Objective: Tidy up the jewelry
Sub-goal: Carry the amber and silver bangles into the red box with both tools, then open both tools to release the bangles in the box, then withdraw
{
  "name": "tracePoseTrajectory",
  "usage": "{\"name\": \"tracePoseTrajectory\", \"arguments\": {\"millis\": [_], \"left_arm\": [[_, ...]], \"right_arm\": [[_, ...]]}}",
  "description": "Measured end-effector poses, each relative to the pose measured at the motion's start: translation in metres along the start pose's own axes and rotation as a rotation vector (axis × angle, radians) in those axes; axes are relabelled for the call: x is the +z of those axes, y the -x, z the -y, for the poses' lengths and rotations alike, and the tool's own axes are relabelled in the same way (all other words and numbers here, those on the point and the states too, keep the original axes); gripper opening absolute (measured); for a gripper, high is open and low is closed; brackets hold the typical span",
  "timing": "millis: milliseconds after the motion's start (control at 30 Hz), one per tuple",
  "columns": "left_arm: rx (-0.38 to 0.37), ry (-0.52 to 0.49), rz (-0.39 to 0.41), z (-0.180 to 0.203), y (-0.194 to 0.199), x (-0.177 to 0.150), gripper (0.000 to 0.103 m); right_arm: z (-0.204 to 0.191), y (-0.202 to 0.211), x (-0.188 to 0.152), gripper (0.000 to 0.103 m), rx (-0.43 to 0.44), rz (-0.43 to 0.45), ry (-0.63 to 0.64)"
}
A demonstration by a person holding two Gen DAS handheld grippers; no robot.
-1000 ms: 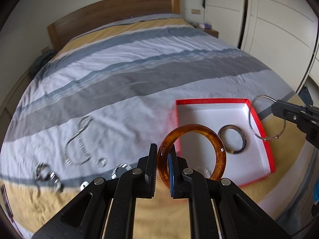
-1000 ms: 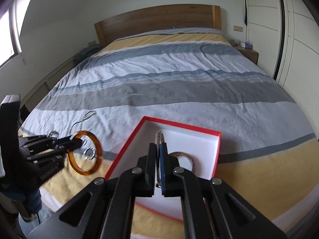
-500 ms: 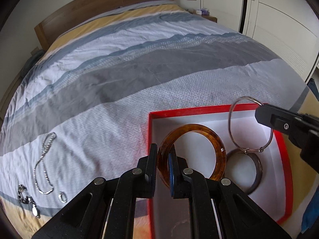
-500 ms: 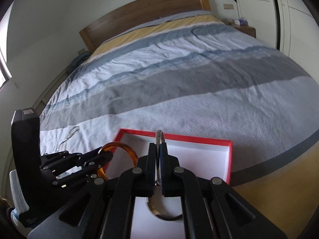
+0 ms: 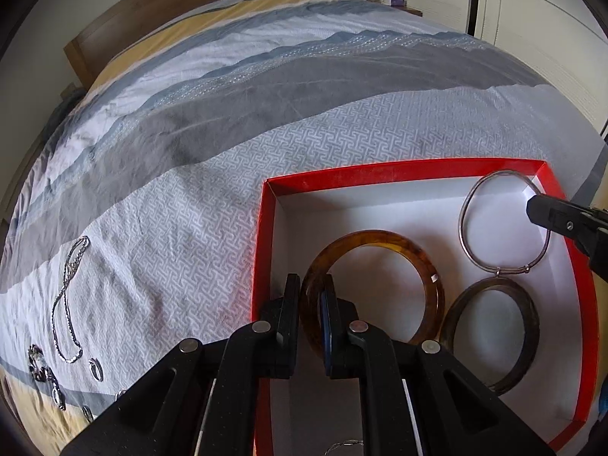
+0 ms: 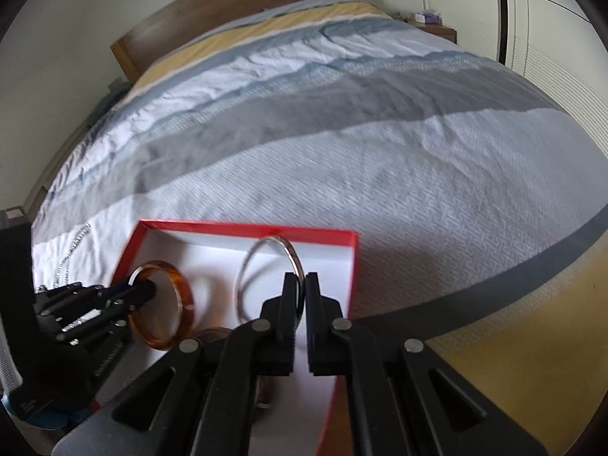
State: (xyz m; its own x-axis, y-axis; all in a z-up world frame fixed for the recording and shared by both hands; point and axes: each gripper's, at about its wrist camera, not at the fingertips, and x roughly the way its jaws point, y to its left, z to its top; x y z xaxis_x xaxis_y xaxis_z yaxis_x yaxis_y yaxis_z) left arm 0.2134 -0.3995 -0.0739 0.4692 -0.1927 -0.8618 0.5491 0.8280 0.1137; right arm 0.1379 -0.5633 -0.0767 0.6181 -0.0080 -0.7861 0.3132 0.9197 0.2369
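A red box (image 5: 262, 235) with a white inside lies on the bed. My left gripper (image 5: 311, 288) is shut on an amber bangle (image 5: 383, 241), held over the box's left half. My right gripper (image 6: 301, 285) is shut on a thin silver bangle (image 6: 243, 277), held upright over the box (image 6: 353, 262). That silver bangle (image 5: 465, 224) and the right gripper's tip (image 5: 547, 214) also show at the right of the left wrist view. A dark bangle (image 5: 528, 326) lies flat inside the box. The amber bangle (image 6: 182, 296) and left gripper (image 6: 142, 288) show at the right wrist view's left.
A silver chain (image 5: 66, 296), several small rings (image 5: 95, 368) and a dark trinket cluster (image 5: 40, 366) lie on the striped bedcover (image 5: 304, 114) left of the box. A wooden headboard (image 5: 171, 3) stands at the far end and white wardrobe doors (image 5: 532, 7) at the right.
Both grippers have come down and moved over the red box with their bangles, so the box looms larger. The loose jewelry has slid to the far left of the left wrist view.
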Motion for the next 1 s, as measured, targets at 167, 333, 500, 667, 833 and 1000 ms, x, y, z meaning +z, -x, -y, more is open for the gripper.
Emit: {"name": "tracePoseTrajectory", "arguments": {"millis": [167, 333, 500, 667, 833, 1000], "left_arm": [[0.011, 0.004, -0.017, 0.002, -0.005, -0.001, 0.012], [0.01, 0.011, -0.022, 0.001, -0.006, 0.0, 0.012], [-0.001, 0.022, -0.028, 0.001, -0.008, 0.001, 0.011], [-0.012, 0.028, -0.018, 0.001, -0.008, 0.0, 0.012], [-0.061, 0.037, -0.014, -0.001, -0.006, -0.001, 0.019], [-0.093, 0.063, 0.003, -0.003, 0.005, -0.001, 0.032]], "right_arm": [[-0.008, -0.004, 0.002, 0.004, -0.035, -0.019, 0.05], [-0.015, -0.012, 0.006, 0.004, -0.077, -0.065, 0.11], [-0.022, -0.019, 0.01, 0.005, -0.099, -0.11, 0.146], [-0.029, -0.026, 0.01, 0.005, -0.108, -0.144, 0.178], [-0.028, -0.023, 0.01, 0.006, -0.099, -0.143, 0.166], [-0.024, -0.005, 0.012, 0.009, -0.088, -0.109, 0.148]]}}
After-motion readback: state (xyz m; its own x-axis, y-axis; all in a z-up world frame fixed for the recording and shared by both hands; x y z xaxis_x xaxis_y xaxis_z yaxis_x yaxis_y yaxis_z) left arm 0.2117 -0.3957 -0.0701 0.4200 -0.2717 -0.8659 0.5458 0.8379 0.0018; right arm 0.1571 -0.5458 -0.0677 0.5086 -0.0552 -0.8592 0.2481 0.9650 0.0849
